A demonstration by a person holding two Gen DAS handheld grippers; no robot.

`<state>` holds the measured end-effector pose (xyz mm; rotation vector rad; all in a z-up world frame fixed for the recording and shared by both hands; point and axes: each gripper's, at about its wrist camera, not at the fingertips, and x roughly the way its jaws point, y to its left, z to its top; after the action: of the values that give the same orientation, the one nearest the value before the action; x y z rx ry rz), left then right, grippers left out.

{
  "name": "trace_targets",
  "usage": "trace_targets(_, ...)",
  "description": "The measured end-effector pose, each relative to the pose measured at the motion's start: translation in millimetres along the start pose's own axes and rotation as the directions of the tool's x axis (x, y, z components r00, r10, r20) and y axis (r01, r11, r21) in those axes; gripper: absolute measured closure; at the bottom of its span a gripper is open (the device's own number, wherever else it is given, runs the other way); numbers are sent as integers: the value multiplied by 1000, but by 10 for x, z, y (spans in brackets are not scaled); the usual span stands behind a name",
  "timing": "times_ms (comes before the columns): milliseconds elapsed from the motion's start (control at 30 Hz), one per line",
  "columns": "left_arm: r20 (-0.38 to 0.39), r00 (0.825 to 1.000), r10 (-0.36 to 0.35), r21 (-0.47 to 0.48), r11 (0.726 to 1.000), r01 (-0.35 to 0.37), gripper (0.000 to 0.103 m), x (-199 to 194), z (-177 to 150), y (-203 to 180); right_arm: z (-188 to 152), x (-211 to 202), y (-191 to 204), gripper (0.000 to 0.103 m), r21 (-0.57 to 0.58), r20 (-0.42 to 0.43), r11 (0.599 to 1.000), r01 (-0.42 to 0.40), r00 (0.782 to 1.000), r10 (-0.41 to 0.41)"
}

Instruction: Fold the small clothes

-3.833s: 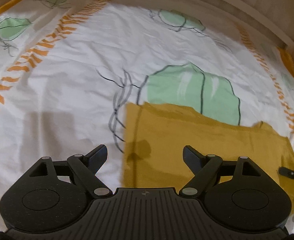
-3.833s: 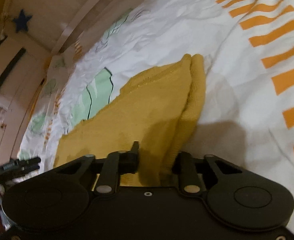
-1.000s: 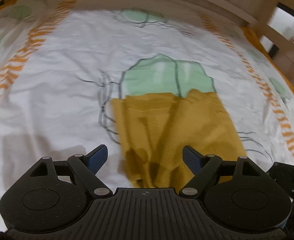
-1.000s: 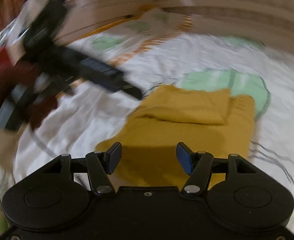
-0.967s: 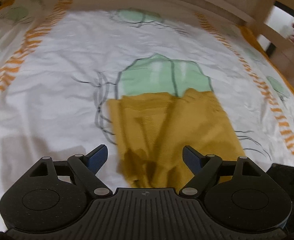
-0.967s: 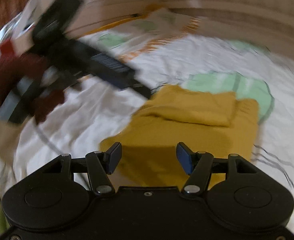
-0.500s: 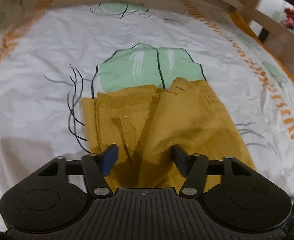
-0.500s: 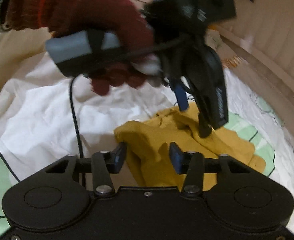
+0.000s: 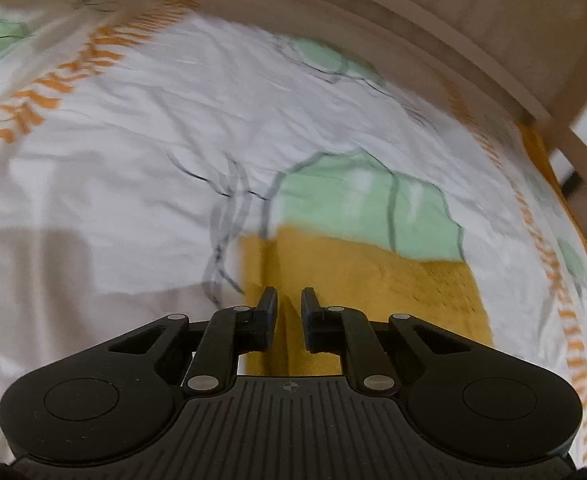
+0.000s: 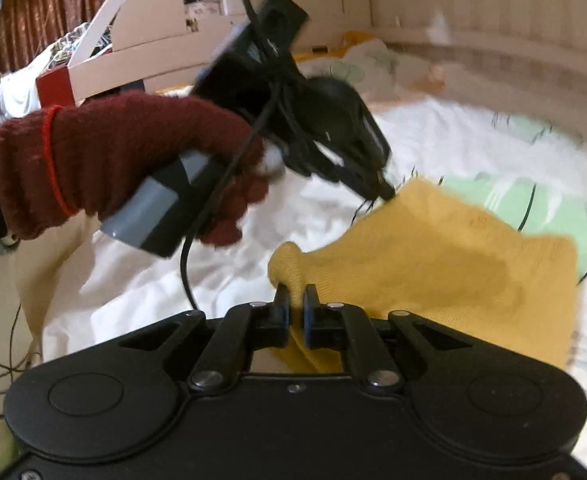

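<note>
A mustard-yellow knit garment (image 9: 357, 276) lies folded on a white bed sheet (image 9: 133, 184) printed with green shapes and orange stripes. My left gripper (image 9: 289, 304) is shut on the garment's near left edge, a thin fold of cloth between its fingers. In the right wrist view the garment (image 10: 453, 264) is lifted at two corners. My right gripper (image 10: 296, 300) is shut on a bunched corner of it. The left gripper (image 10: 385, 194), held by a hand in a dark red glove (image 10: 105, 168), pinches the far corner.
A wooden bed frame (image 9: 433, 36) curves round the far side of the sheet. A black cable (image 10: 185, 264) hangs from the left gripper's handle. Cluttered shelves and a red box (image 10: 53, 84) stand beyond the bed at the left.
Both grippers have closed on the garment's edge. The left gripper has pulled back toward the left and the garment now lies flatter and stretched between the two grippers.
</note>
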<state>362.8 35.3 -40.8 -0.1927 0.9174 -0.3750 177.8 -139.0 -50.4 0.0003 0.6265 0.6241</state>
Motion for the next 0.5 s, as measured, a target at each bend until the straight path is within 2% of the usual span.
trace_targets(100,3,999,35,-38,999,-35,90,-16,10,98,-70,103,44,89,-8,-35,1000,-13,999,12)
trace_targets(233,-10,999,38,-48,998,-38,90,-18,33,126,-130,131,8,80,-23,-57,1000,-18,998,17)
trace_targets(333,-24,1000,14,-24,1000,-14,88,-25,35,56,-147,65,77,76,-46,-66,997,-56,996,53)
trace_targets(400,-28,1000,5,-5,1000,-5,80,-59,9,10,-142,49,130,70,-57,-67,994,-97,993,93)
trace_targets(467,-41,999,-6,13,1000,6,78,-65,-16,-31,-139,-18,155,70,-61,-59,990,-130,990,126)
trace_targets(500,-48,999,-12,16,1000,12,76,-75,-33,-43,-133,-45,149,66,-58,-56,989,-135,990,132)
